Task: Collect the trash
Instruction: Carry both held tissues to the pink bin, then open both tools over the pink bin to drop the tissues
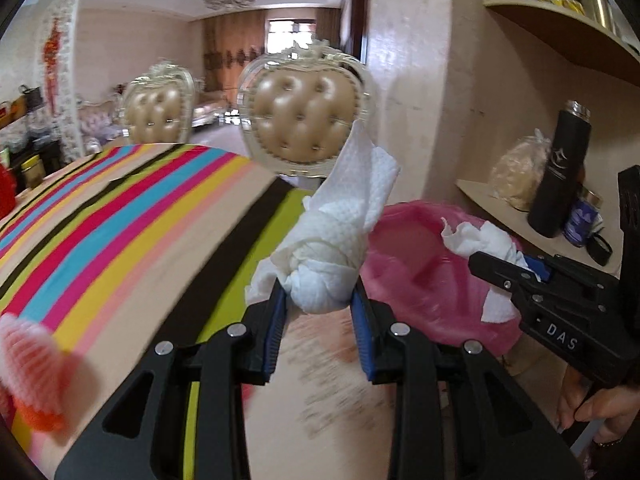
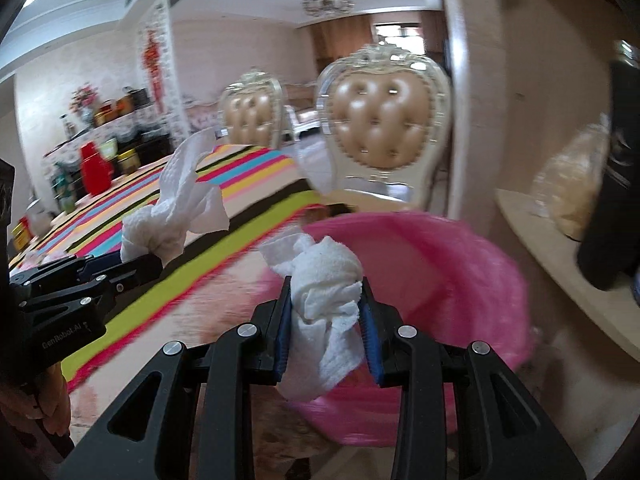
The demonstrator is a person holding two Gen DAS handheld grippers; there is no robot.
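My left gripper (image 1: 319,294) is shut on a crumpled white paper towel (image 1: 336,236) and holds it in the air beside the table edge, just left of the pink-lined trash bin (image 1: 416,268). My right gripper (image 2: 325,304) is shut on a second crumpled white tissue (image 2: 324,292) and holds it over the near rim of the bin (image 2: 440,276). The right gripper also shows in the left wrist view (image 1: 500,268) above the bin. The left gripper with its towel (image 2: 172,216) shows at the left of the right wrist view.
A table with a striped cloth (image 1: 120,220) lies to the left, with two padded chairs (image 1: 304,116) behind it. A wall shelf (image 1: 520,216) on the right holds a black flask (image 1: 560,172) and a bag. A pink knitted item (image 1: 32,364) sits at the near left.
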